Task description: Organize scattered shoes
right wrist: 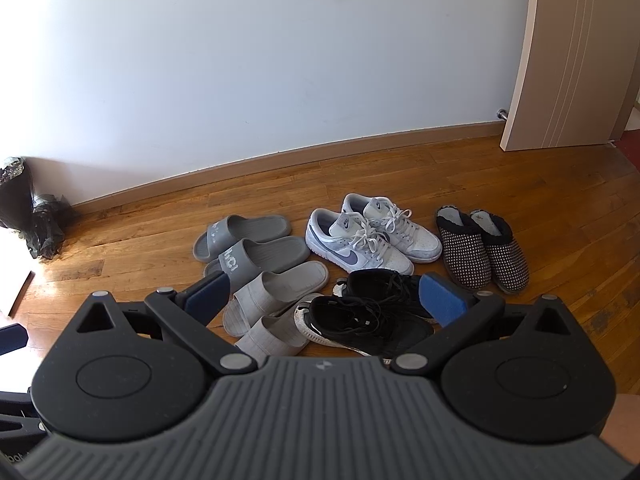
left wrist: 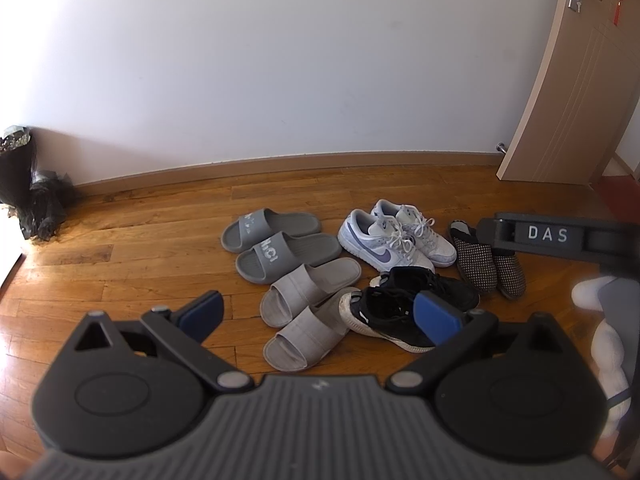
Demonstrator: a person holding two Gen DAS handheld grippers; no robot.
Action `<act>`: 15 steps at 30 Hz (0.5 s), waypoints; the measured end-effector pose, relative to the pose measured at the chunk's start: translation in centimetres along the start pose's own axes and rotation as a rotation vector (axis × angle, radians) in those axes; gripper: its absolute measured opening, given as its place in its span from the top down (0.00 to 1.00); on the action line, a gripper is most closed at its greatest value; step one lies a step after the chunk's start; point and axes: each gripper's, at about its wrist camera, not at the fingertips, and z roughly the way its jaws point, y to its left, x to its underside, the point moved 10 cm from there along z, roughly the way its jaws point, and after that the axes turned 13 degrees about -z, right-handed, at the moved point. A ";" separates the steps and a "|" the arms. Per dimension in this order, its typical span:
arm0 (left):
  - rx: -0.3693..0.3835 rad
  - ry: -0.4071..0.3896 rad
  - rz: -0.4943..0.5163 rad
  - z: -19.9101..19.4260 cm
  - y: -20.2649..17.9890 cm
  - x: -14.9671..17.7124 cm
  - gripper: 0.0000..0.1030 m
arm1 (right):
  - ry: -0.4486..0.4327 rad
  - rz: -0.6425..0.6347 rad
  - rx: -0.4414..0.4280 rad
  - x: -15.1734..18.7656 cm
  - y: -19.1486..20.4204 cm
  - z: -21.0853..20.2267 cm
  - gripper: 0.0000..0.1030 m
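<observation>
Left wrist view looks down on five pairs of shoes bunched together on the wooden floor near the wall. The risk lies in the front of the heap: the black sneakers (left wrist: 404, 312) lie one across the other with loose laces, and the toe of the nearer one touches the beige slides (left wrist: 308, 312). A pinch on a lace rather than the collar would likely slip or drag the partner shoe along. The beige slides overlap each other and press against the dark grey slides (left wrist: 276, 244), so lifting one could nudge its neighbours out of line. The white sneakers (left wrist: 394, 238) and the dotted slippers (left wrist: 486, 262) already sit in pairs side by side behind, and a careless sweep over the front shoes could knock them askew. The two tools are also close together, so they may collide.

The left tool (left wrist: 318, 314) has its blue pads (left wrist: 436, 318) spread wide apart, holding nothing and touching nothing; it hangs above the floor before the heap. In the right wrist view the right tool (right wrist: 324, 294) is likewise spread wide and empty, poised over the black sneakers and beige slides without contact. An open door (left wrist: 576, 92) stands at the right.
</observation>
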 end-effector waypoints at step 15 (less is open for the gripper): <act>-0.006 -0.001 0.003 0.2 -0.4 -0.3 0.00 | -0.001 0.004 -0.008 0.0 -0.3 -0.4 0.01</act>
